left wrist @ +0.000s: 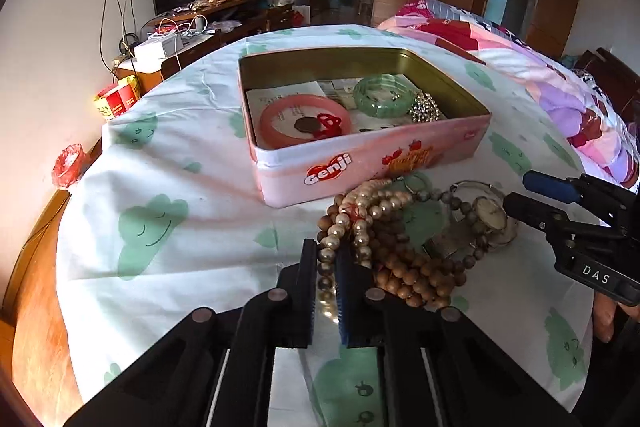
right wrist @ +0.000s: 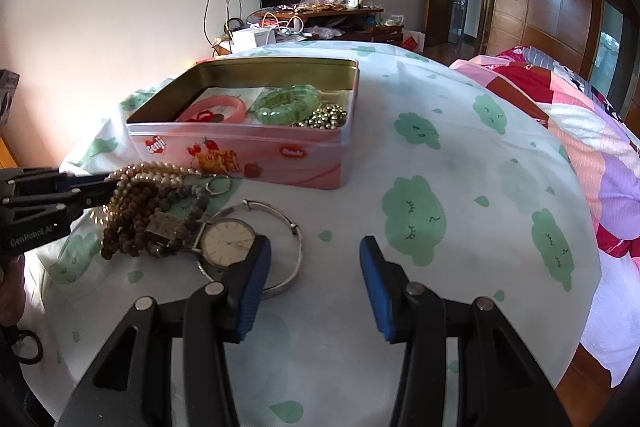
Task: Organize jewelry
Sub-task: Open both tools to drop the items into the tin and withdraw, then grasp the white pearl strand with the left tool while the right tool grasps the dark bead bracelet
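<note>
Left gripper point(left wrist: 326, 259): clamped on cream pearl bead strand point(left wrist: 362, 215); lift slowly, untangling brown beads.
Right gripper point(right wrist: 314, 259): jaws apart, empty.

- The left gripper point(left wrist: 326, 259) points downward, its jaws pinched nearly together on the pearl necklace point(left wrist: 368, 211).
- The right gripper point(right wrist: 314, 253) hangs to the right of that necklace, tilted down, jaws apart and holding nothing.

Glossy metal tin point(left wrist: 360, 163) — lustrous pearl beads point(left wrist: 372, 203), matt cotton cloth point(left wrist: 180, 187)
</note>
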